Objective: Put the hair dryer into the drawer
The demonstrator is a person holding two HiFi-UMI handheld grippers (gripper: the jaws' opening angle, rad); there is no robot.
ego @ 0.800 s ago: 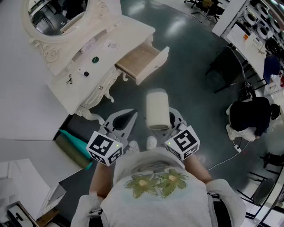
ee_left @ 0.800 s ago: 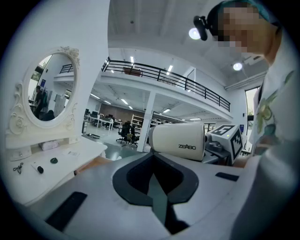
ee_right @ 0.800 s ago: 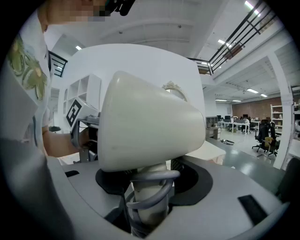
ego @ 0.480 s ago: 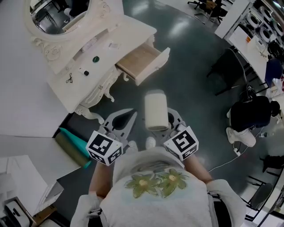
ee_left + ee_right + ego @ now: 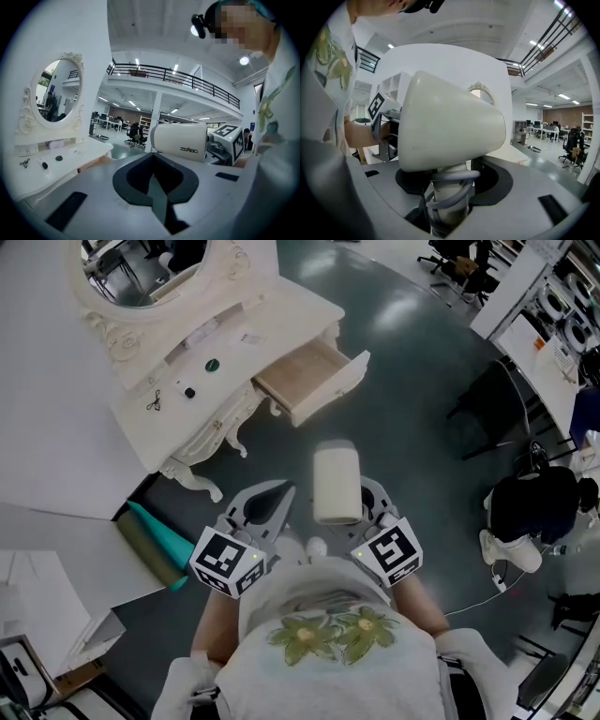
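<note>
While the right gripper (image 5: 449,199) is clamped on the handle of the hair dryer (image 5: 336,486), with the cord wound round that handle, we carry the cream barrel upright in the air, well apart from the open drawer (image 5: 302,379), which lies at about twelve o'clock from it in the head view. Our left gripper (image 5: 153,180) is closed on nothing and sits at nine o'clock of the dryer. We judge the main risk to be the top-heavy barrel: gripped only by the handle, it could swivel or slip between the jaws when we tilt it to lay it down. Coming in too low, the barrel could knock the drawer's front wall, and a loosening loop of cord could hang over the rim. Bare dark floor lies between us and the drawer, so nothing blocks the way. On the white tabletop (image 5: 234,329), at ten o'clock of the drawer, lie a green disc (image 5: 213,364) and a black knob (image 5: 189,392), below the oval mirror (image 5: 141,268). A teal roll (image 5: 157,542) lies on the floor at eight o'clock of the left gripper, and a seated person (image 5: 534,507) is well off at three o'clock.
</note>
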